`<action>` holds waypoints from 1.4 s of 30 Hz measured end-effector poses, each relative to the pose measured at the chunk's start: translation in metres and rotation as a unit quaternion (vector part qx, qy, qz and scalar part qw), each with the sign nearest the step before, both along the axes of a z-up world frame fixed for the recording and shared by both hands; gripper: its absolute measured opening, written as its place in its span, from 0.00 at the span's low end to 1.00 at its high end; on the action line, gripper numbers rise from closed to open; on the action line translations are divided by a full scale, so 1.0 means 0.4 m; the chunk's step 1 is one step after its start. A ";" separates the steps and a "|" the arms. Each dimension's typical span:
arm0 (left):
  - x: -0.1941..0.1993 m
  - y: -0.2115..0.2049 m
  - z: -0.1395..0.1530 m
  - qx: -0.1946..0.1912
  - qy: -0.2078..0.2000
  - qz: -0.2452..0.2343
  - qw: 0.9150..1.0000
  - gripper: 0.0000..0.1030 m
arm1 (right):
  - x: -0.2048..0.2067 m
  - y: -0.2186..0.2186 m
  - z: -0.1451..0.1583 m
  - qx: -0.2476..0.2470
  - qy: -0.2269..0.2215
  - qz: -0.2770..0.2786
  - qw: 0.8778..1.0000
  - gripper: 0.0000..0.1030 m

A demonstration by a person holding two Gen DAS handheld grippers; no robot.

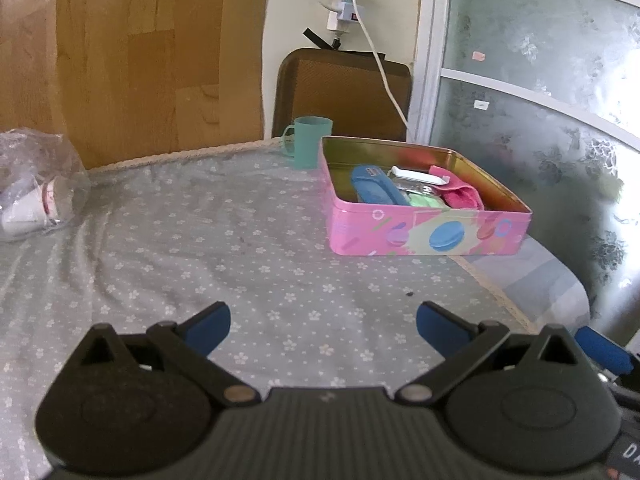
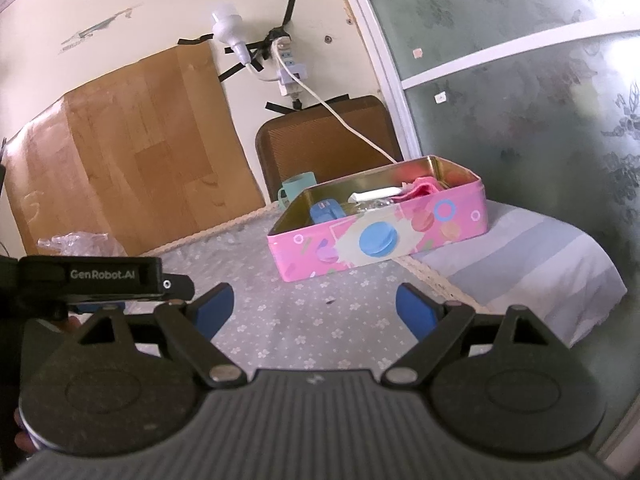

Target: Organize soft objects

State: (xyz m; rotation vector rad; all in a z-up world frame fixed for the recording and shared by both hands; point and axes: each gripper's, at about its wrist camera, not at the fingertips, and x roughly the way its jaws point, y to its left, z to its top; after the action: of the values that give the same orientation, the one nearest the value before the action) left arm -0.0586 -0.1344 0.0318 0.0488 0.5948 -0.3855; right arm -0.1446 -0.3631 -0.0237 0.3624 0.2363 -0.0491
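Soft items (a pink cloth among them) already lay in the pink tin; both grippers, left and right, hovered with jaws apart and empty, so the task looked near done, unless something remained to fetch.

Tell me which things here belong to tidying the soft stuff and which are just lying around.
Job: pink tin, pink cloth, blue pouch, green item, both open grippers.
Lying around: green cup, plastic bag, chair, power strip.

Your pink tin sits open at the table's far right edge, holding a blue item, pink cloth and green piece.
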 end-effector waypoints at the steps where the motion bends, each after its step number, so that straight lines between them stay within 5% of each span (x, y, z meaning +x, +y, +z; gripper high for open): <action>1: -0.001 0.000 0.000 0.002 -0.001 0.003 1.000 1.00 | -0.001 -0.002 0.000 0.002 0.001 0.000 1.000 0.88; 11: -0.006 -0.002 -0.010 0.024 -0.005 0.019 1.000 1.00 | -0.008 0.004 0.001 -0.003 0.003 0.004 1.000 0.88; 20: -0.012 0.022 -0.002 0.014 -0.026 0.022 0.999 1.00 | -0.001 0.012 -0.004 -0.005 0.010 0.012 1.000 0.88; 32: -0.004 0.012 -0.007 -0.018 0.000 -0.002 1.000 1.00 | -0.019 0.011 0.004 -0.008 0.003 0.002 1.000 0.88; 42: -0.013 -0.002 -0.011 0.001 -0.007 0.002 1.000 1.00 | -0.023 -0.002 -0.010 0.003 0.007 0.007 1.000 0.88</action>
State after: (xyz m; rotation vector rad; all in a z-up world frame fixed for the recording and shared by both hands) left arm -0.0639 -0.1353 0.0274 0.0524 0.5816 -0.3815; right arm -0.1538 -0.3638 -0.0276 0.3662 0.2533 -0.0379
